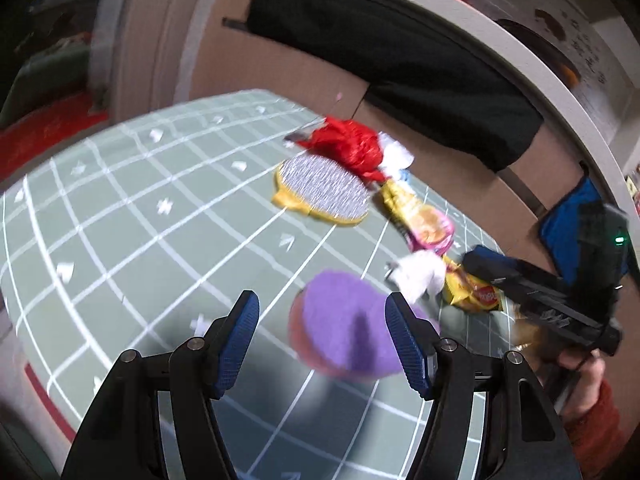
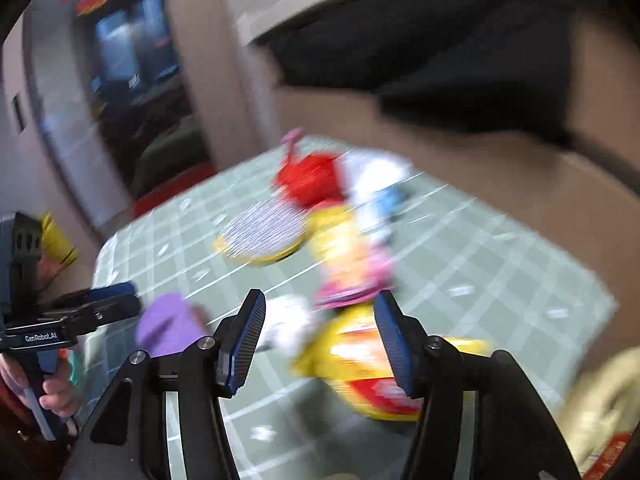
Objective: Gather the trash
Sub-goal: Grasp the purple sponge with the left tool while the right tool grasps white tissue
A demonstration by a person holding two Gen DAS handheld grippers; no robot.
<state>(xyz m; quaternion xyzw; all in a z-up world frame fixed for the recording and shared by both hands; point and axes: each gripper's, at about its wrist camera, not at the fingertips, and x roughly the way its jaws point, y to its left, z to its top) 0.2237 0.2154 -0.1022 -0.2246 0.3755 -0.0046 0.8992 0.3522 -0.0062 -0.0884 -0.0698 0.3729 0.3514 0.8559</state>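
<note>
You're holding both tongs spread, pinching nothing. Left tongs [image 1: 322,344] are hovering over the tabletop [image 1: 120,216] with the purple cloth [image 1: 352,328] just ahead between the fingers. Right tongs [image 2: 320,344] are framing the yellow wrapper [image 2: 360,364]; that view's blurred.

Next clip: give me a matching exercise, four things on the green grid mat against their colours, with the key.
Things:
1. crumpled bag
2. round cloth
3. snack wrapper by the right claw
4. wadded tissue

Colours:
A. white
B. purple
C. red
D. yellow with a red label

Pairs: 1-C, 2-B, 3-D, 4-A
</note>
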